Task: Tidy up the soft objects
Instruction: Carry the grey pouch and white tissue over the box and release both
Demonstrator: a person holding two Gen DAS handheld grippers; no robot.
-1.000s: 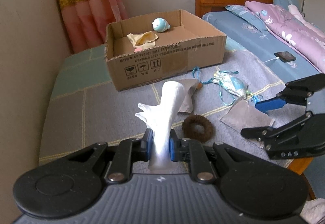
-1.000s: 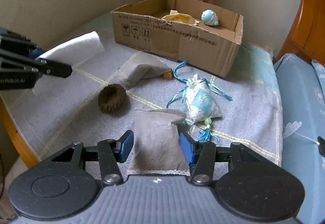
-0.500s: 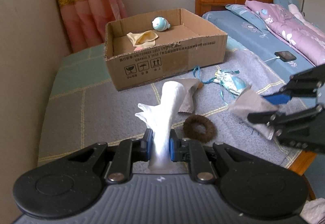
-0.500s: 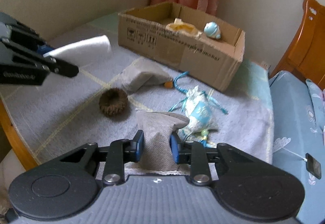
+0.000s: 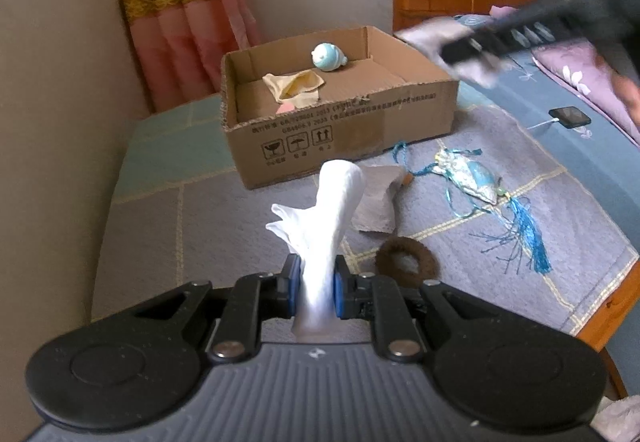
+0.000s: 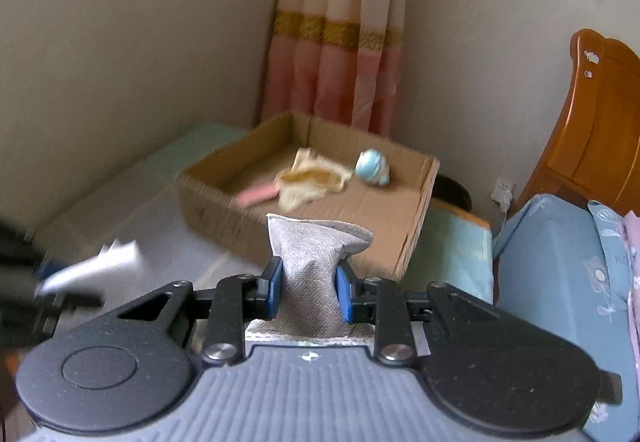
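both tools are closed on soft things. left tool (image 5: 314, 292), at lower centre of its own view, has its blue pads pinched tight around the narrow waist of a white cloth (image 5: 328, 217), which stands up from the pads like a stalk; gripping it low and bunched keeps the loose ends from dragging over the worktop (image 5: 160, 234). right tool (image 6: 308, 292), lower centre of the right wrist view, squeezes a grey pouch (image 6: 314, 262) at its middle, the top flaring out above the pads. that tool is raised and aimed at the cardboard box (image 6: 416, 226) in mid frame, so the pouch seems meant to go in next; the blur suggests fast travel.

inside the box lie a cream cloth (image 5: 296, 87), a pale blue round toy (image 5: 328, 57) and something pink (image 6: 256, 195).

not yet sorted, on the worktop in front of the box in the left wrist view: a second grey pouch (image 5: 378, 201) just behind the white cloth, a brown hair ring (image 5: 408, 262) to the lower right, and a blue tasselled sachet (image 5: 480, 183) at right.
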